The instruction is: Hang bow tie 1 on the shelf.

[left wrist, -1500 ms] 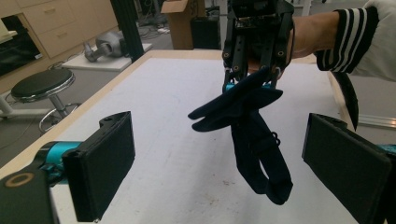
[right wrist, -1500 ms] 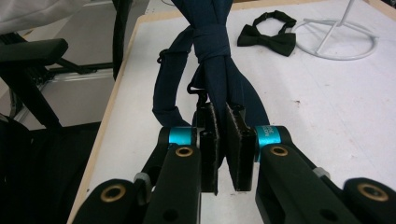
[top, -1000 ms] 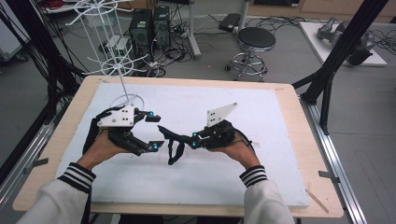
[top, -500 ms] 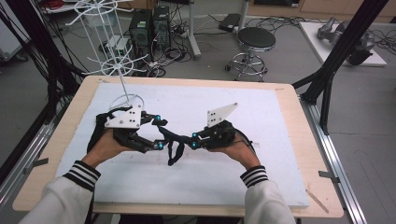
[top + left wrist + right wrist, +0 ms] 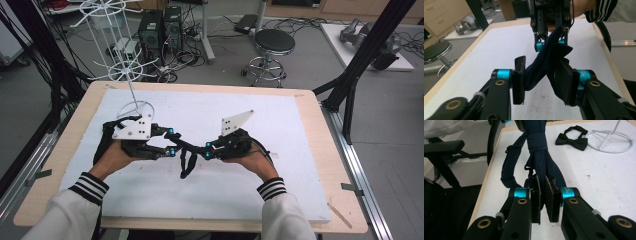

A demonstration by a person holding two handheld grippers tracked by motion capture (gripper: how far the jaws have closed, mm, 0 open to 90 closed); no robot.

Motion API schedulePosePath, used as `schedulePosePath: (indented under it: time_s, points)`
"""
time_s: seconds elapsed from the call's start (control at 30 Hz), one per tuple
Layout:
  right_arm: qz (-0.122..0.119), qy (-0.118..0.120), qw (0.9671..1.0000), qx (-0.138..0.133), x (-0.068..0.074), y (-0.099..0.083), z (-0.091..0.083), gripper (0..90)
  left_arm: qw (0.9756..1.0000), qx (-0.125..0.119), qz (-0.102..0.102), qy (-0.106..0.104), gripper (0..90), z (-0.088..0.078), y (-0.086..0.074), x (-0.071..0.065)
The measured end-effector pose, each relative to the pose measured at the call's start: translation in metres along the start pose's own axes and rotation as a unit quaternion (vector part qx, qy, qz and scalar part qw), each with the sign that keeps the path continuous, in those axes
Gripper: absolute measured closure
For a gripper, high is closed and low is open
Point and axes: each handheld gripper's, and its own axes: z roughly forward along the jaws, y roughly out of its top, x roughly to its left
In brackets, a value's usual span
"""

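- Both hands hover low over the white worktop (image 5: 300,165), and a navy bow tie (image 5: 187,159) hangs stretched between the two grippers, near the middle of the worktop, its strap drooping in a loop below it
- The right gripper (image 5: 543,195) has its fingers (image 5: 536,195) clamped tight on one wing of the tie; in the right gripper view the cloth runs from them up to the central knot
- The left gripper (image 5: 544,80) has just been closing its fingers (image 5: 518,80) around the other end; in the left gripper view the cloth lies between them, bunched against one pad, while the other pad does not seem pressed home yet; I would not call it a firm grip
- My worry: if the left fingers close on a fold or an edge, the wing could slip out as soon as the hands pull apart; the tie would then swing from the right gripper alone
- The drooping strap could snag on a finger or drag on the worktop; too hard a pull could twist the knot askew
- A second bow tie, black (image 5: 572,140), lies just beside the ring base of a white wire rack (image 5: 136,107) at the far left of the worktop; well clear of the hands for now
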Motion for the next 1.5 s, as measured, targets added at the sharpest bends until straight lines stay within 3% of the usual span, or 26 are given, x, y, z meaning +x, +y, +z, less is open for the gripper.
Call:
schedulePosePath:
  time_s: [0.37, 0.53, 0.63, 0.73, 0.77, 0.8, 0.83, 0.87, 0.9, 1.0, 1.1, 1.43, 1.5]
  points:
    - [0.001, -0.006, 1.0, 0.003, -0.001, -0.001, 0.0, 84.5, 0.9999, 0.007, -0.007, -0.012, 80.5, 0.0, -0.001, -0.002]
    - [0.003, -0.003, 1.0, 0.004, -0.001, -0.001, 0.001, 83.9, 0.9997, 0.0, -0.012, -0.023, 83.5, 0.0, -0.001, -0.003]
    - [0.002, -0.004, 1.0, 0.002, -0.001, -0.001, 0.001, 78.7, 0.9997, 0.0, -0.014, -0.019, 84.0, -0.001, -0.002, -0.003]
    - [0.001, -0.012, 0.9999, 0.002, 0.0, -0.001, 0.003, 64.9, 0.9998, 0.004, -0.012, -0.016, 84.2, -0.001, -0.002, -0.003]
    - [0.0, -0.016, 0.9999, 0.003, 0.0, -0.001, 0.004, 56.3, 0.9998, 0.005, -0.011, -0.014, 84.2, -0.001, -0.002, -0.004]
    - [0.003, -0.026, 0.9997, 0.003, 0.001, -0.001, 0.005, 40.1, 0.9998, 0.005, -0.012, -0.012, 84.1, -0.001, -0.002, -0.004]
    - [0.01, -0.062, 0.998, 0.001, 0.001, -0.002, 0.007, 19.4, 0.9998, 0.005, -0.012, -0.012, 84.2, -0.001, -0.002, -0.003]
    - [0.01, -0.062, 0.998, 0.001, 0.001, -0.002, 0.007, 19.4, 0.9998, 0.002, -0.013, -0.012, 84.2, -0.001, -0.003, -0.003]
    - [0.007, -0.081, 0.9966, 0.01, 0.002, -0.003, 0.008, 1.9, 0.9999, 0.005, -0.013, -0.01, 84.1, -0.002, -0.003, -0.003]
    - [0.004, -0.096, 0.9954, 0.006, 0.002, -0.003, 0.007, 0.7, 0.9998, 0.004, -0.016, -0.004, 84.1, -0.004, -0.003, -0.002]
    - [0.023, -0.106, 0.994, -0.018, 0.002, -0.004, 0.002, 0.7, 0.9998, 0.004, -0.021, 0.001, 84.1, -0.006, -0.004, -0.001]
    - [0.042, -0.135, 0.9893, -0.034, 0.007, -0.012, -0.013, 0.8, 0.9992, -0.008, -0.029, 0.025, 83.9, -0.015, -0.005, 0.001]
    - [0.046, -0.141, 0.9877, -0.05, 0.008, -0.014, -0.017, 0.7, 0.9989, -0.015, -0.033, 0.031, 83.9, -0.019, -0.006, 0.002]
